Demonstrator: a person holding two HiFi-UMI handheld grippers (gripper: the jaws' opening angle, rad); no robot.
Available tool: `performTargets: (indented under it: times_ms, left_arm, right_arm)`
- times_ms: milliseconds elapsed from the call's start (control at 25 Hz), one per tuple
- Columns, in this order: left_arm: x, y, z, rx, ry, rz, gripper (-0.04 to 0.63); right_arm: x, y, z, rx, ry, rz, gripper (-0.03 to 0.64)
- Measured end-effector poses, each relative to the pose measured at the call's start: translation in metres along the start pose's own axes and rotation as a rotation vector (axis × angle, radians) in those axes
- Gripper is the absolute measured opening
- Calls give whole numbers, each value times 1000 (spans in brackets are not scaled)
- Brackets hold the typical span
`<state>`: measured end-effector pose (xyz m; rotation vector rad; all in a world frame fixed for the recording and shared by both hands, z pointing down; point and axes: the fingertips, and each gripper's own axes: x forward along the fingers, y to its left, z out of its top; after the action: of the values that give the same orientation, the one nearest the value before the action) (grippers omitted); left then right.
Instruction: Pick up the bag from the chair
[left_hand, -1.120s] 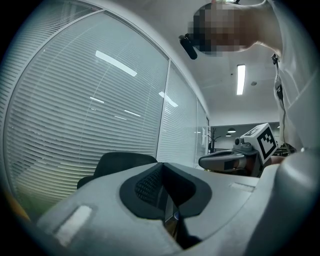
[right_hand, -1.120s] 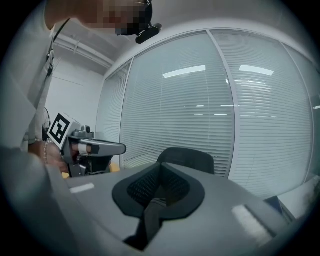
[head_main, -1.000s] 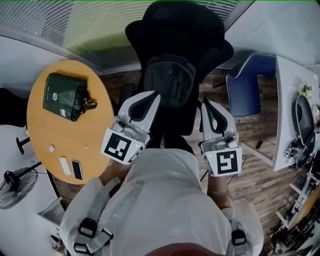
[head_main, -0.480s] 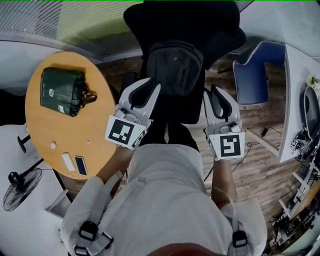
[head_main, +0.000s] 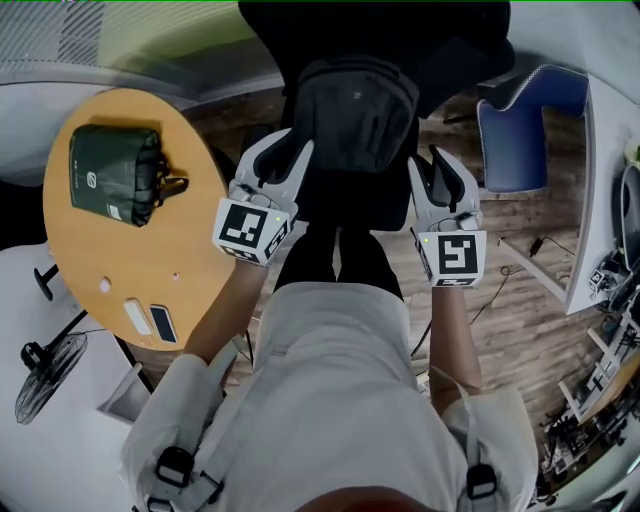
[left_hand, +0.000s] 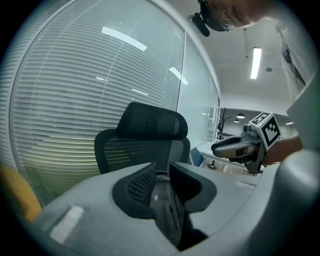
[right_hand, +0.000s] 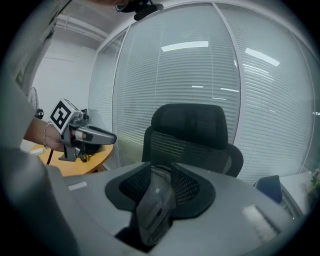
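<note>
A black backpack (head_main: 355, 110) sits upright on the seat of a black office chair (head_main: 455, 65). My left gripper (head_main: 288, 152) is at the bag's left side and my right gripper (head_main: 440, 165) is at its right side, both close to it; contact cannot be told. In the left gripper view the jaws of the left gripper (left_hand: 162, 170) stand a little apart, with the bag (left_hand: 167, 212) seen through the gap and the chair (left_hand: 150, 122) behind. In the right gripper view the right gripper (right_hand: 161, 170) is also open, the bag (right_hand: 155, 205) showing between its jaws.
A round wooden table (head_main: 110, 260) stands at the left with a dark green pouch (head_main: 115, 172) and a phone (head_main: 160, 322) on it. A blue chair (head_main: 525, 125) and a white desk (head_main: 605, 180) are at the right. A fan (head_main: 45, 375) stands at lower left.
Both grippers have moved forward toward the chair and now flank the bag, which has come nearer in the head view. Their jaws look unchanged.
</note>
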<state>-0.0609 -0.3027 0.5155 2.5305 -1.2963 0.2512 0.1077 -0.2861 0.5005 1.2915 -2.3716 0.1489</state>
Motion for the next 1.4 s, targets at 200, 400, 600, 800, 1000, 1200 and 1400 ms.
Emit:
performTargets:
  times_ms: [200, 400, 600, 800, 1000, 1200, 1400]
  left_arm:
    - [19, 20, -30, 23, 33, 10, 91]
    - [37, 39, -62, 5, 69, 8, 91]
    - [52, 54, -91, 4, 116, 17, 92]
    - [67, 72, -117, 0, 163, 33, 109]
    - [84, 87, -140, -2, 209, 48, 118]
    - [98, 100, -164, -11, 255, 55, 126]
    - [110, 108, -183, -43, 279, 66, 144]
  right_arm:
    - [24, -1, -35, -24, 42, 3, 138]
    - [44, -7, -61, -16, 74, -6, 143]
    - [64, -17, -89, -5, 119, -13, 144]
    - [83, -28, -116, -5, 164, -25, 148]
    - [98, -41, -139, -1, 202, -35, 147]
    - [115, -50, -165, 6, 244, -32, 146]
    - [131, -58, -190, 26, 273, -41, 150]
